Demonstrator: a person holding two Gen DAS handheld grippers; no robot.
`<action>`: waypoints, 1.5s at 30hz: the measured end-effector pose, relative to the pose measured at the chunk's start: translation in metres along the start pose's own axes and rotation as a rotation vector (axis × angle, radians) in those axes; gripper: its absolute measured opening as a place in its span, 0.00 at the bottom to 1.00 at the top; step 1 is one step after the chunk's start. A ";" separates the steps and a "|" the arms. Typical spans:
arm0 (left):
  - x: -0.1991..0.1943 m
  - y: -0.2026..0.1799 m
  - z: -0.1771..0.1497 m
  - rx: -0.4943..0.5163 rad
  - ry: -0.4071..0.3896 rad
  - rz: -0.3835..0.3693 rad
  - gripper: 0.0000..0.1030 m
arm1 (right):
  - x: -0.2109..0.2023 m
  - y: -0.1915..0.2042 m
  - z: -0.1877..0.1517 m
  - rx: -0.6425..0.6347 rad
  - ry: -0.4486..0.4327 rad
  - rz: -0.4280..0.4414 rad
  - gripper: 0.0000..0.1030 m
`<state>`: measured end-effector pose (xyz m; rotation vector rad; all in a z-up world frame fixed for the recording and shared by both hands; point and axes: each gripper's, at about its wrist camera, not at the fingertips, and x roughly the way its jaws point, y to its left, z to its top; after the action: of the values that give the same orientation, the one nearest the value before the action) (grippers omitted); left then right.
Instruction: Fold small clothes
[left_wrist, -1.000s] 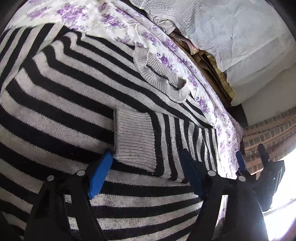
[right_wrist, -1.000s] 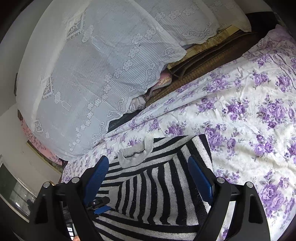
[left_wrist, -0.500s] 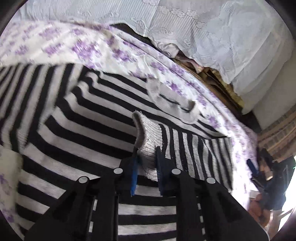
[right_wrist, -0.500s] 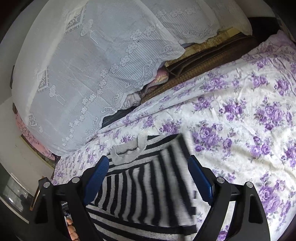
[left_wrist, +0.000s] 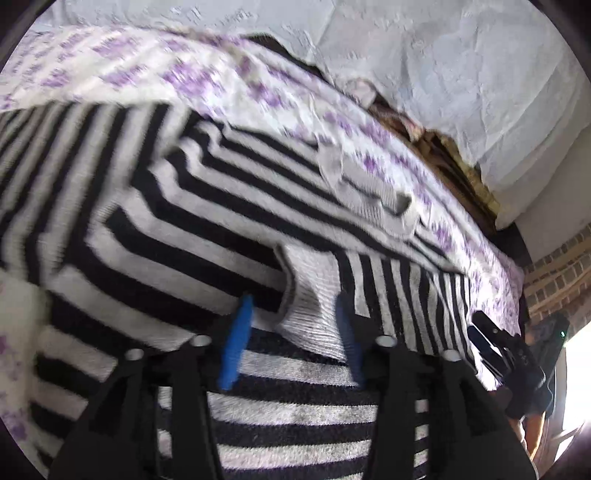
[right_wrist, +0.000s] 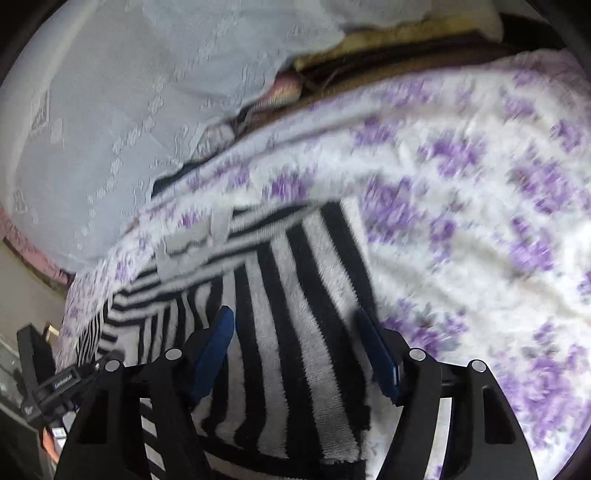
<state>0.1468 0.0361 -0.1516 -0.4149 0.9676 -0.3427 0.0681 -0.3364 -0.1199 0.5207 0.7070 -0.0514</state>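
Note:
A black-and-white striped sweater (left_wrist: 184, 229) lies on the purple-flowered bedsheet (left_wrist: 166, 74), its grey collar (left_wrist: 373, 192) toward the far side. The grey cuff (left_wrist: 314, 306) of a sleeve folded across the body sits between the blue pads of my left gripper (left_wrist: 291, 321). Those jaws are opening, and the left pad stands clear of the cuff. My right gripper (right_wrist: 293, 314) hangs low over the sweater's striped side (right_wrist: 295, 277) near the edge on the sheet. Its jaws are closing with striped fabric between the pads, which are not pressing on it. The collar (right_wrist: 192, 240) shows beyond.
White lace covers (left_wrist: 461, 81) (right_wrist: 110, 110) drape over piled bedding at the head of the bed. A brick wall (left_wrist: 554, 266) is at the right. The right gripper (left_wrist: 495, 354) shows at the sweater's far edge in the left wrist view.
My left gripper closed on the grey cuff and lifted it, then widened again, so the cuff now sits loose between the pads. My right gripper dropped toward the sweater and its jaws narrowed.

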 end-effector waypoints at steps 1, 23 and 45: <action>-0.006 0.000 0.001 -0.001 -0.023 0.001 0.52 | -0.006 0.004 0.001 -0.014 -0.017 0.013 0.69; -0.097 0.112 0.030 -0.149 -0.093 0.183 0.74 | -0.004 -0.003 -0.011 0.095 0.018 0.139 0.74; -0.090 0.274 0.066 -0.570 -0.201 -0.028 0.14 | -0.005 -0.006 -0.044 0.116 -0.061 0.198 0.97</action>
<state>0.1817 0.3282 -0.1871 -0.9632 0.8528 -0.0400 0.0364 -0.3210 -0.1476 0.6950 0.5921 0.0771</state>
